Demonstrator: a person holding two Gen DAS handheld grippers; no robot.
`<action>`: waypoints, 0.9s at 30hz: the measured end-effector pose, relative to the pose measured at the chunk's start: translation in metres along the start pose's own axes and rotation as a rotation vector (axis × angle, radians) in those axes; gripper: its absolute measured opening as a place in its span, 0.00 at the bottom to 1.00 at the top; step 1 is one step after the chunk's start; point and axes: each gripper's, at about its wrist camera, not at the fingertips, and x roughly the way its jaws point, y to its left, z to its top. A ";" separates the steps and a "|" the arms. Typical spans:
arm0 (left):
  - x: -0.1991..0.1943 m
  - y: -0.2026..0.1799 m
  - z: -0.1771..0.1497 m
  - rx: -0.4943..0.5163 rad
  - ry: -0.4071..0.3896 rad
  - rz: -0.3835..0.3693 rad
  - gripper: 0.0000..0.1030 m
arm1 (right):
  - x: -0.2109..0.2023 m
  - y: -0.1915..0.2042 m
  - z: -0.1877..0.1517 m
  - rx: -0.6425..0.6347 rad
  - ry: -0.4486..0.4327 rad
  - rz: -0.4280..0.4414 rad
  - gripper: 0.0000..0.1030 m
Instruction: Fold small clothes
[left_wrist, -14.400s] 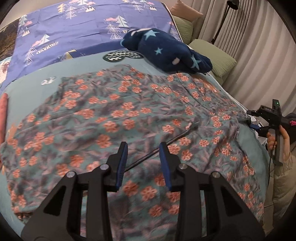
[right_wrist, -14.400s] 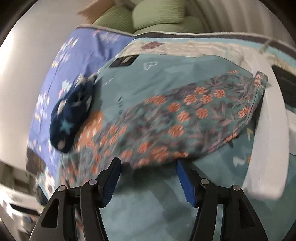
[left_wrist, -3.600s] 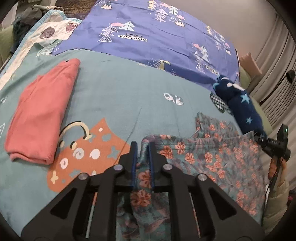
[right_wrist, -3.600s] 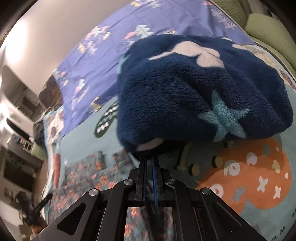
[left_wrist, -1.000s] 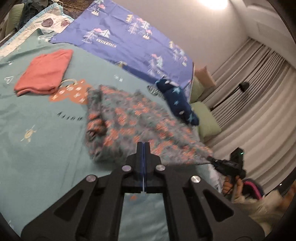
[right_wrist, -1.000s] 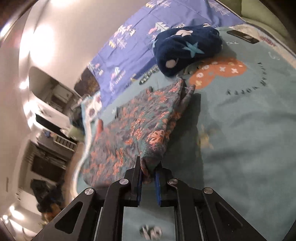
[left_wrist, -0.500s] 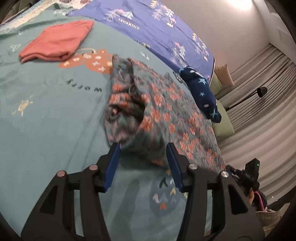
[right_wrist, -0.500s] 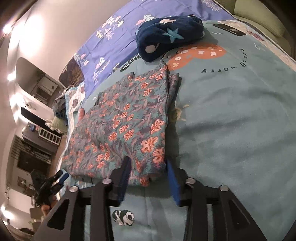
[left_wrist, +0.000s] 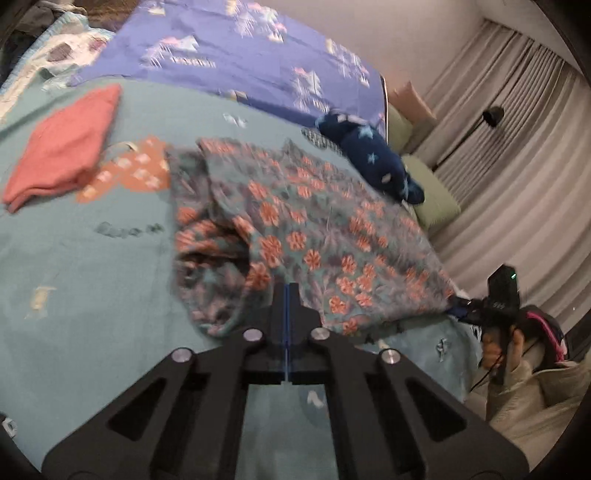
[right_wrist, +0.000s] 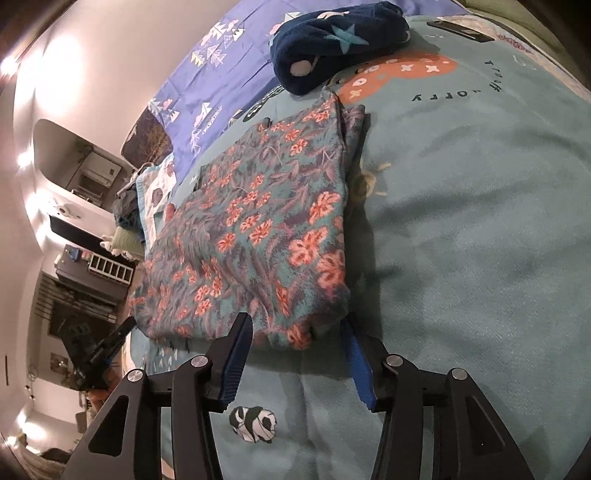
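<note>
While the floral garment (right_wrist: 255, 236) lies folded on the teal bedspread (right_wrist: 480, 229), we see our right gripper (right_wrist: 299, 350) at its near edge, jaws apart and opening, the hem just ahead of the blue pads (right_wrist: 236, 354) and touching neither. From the left wrist view the left gripper (left_wrist: 287, 295) has its jaws pressed together; whether any cloth is pinched there is hard to tell through the blur, though the garment's bunched corner sits right at the tips. Beyond the garment rest a navy starred plush bundle (right_wrist: 332, 40) and a folded coral garment (left_wrist: 62, 147), both well apart from the jaws.
</note>
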 end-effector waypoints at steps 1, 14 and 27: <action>-0.014 0.000 -0.001 0.020 -0.017 0.027 0.00 | -0.002 0.000 -0.001 -0.005 -0.003 -0.011 0.49; 0.045 0.004 -0.008 0.197 0.095 0.030 0.13 | -0.008 0.003 -0.006 -0.025 -0.006 -0.032 0.50; -0.011 0.015 -0.044 0.146 0.146 0.082 0.06 | -0.013 -0.010 -0.007 0.002 -0.024 -0.039 0.52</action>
